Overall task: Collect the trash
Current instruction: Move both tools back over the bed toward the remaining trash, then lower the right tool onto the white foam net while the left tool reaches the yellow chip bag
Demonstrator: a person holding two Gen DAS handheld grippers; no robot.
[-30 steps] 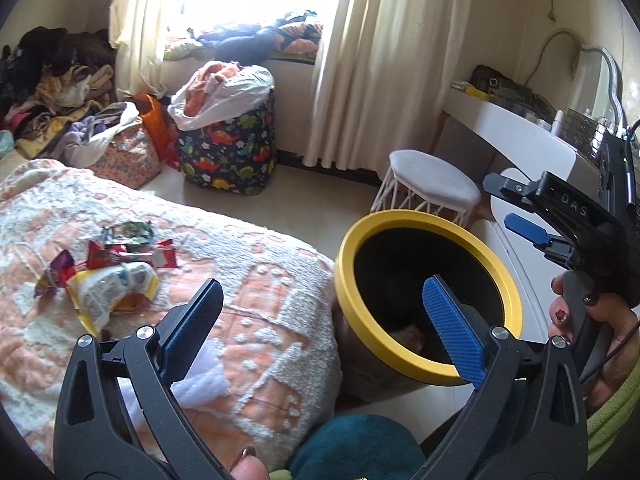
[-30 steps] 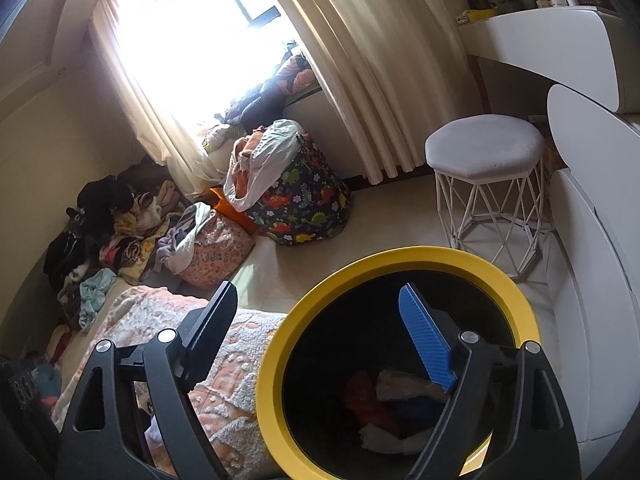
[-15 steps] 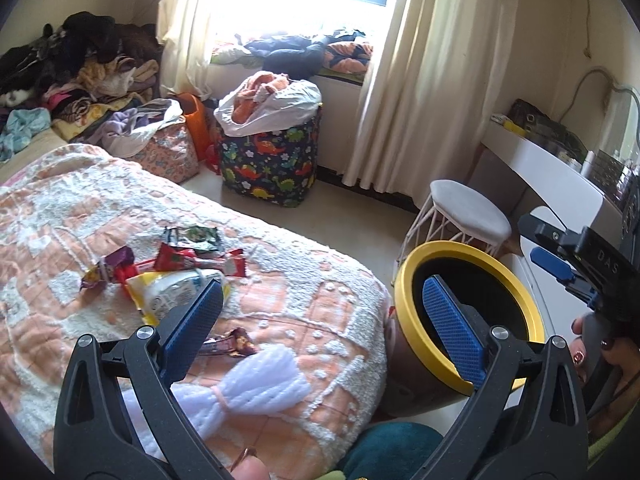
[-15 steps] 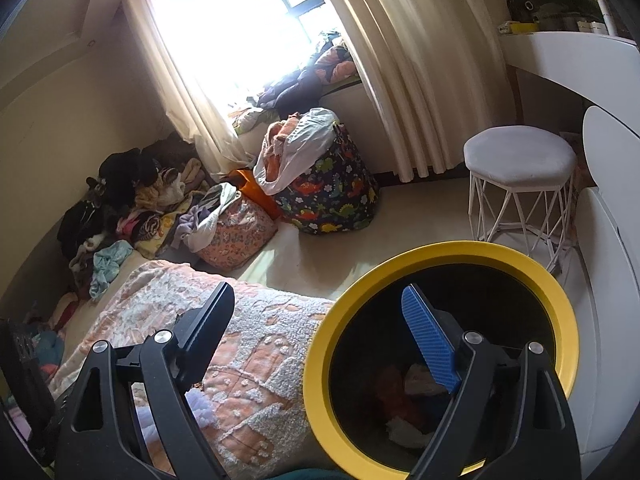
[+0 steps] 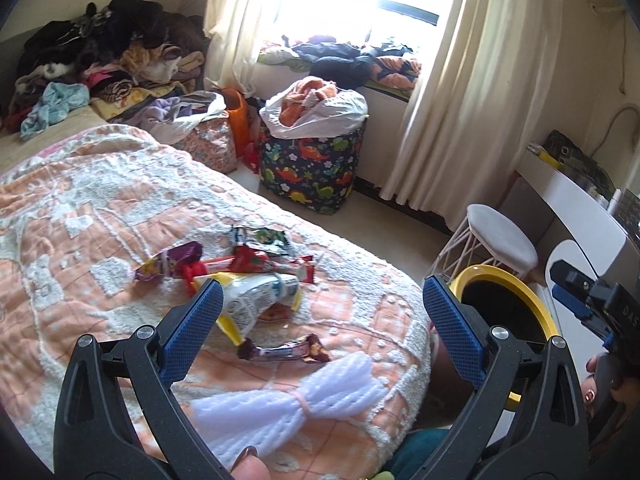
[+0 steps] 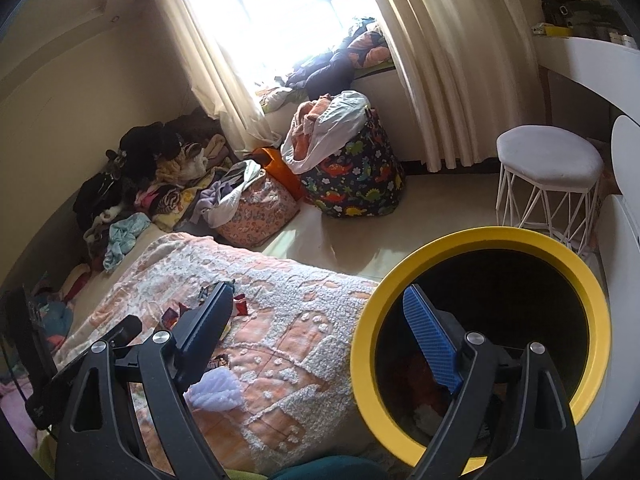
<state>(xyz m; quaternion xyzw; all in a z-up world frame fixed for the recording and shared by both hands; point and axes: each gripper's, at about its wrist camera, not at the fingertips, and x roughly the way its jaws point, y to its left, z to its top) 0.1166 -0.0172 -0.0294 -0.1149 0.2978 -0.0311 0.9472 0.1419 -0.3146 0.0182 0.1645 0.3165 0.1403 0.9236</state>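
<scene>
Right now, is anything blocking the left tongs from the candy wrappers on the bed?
Nothing visible does. The left tongs are open above the blanket, and the wrappers lie uncovered just ahead.

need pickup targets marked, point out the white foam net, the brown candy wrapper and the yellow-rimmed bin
white foam net [image 5: 288, 396], left wrist view, pinched middle
brown candy wrapper [image 5: 286, 350], left wrist view, centre
yellow-rimmed bin [image 6: 500, 236], right wrist view, far rim

Your left hand-held gripper [image 5: 322, 322] gapes empty over the bed [image 5: 100, 216]. Wrappers [image 5: 248, 276] lie between its jaws. The bin [image 5: 506, 292] stands right.
</scene>
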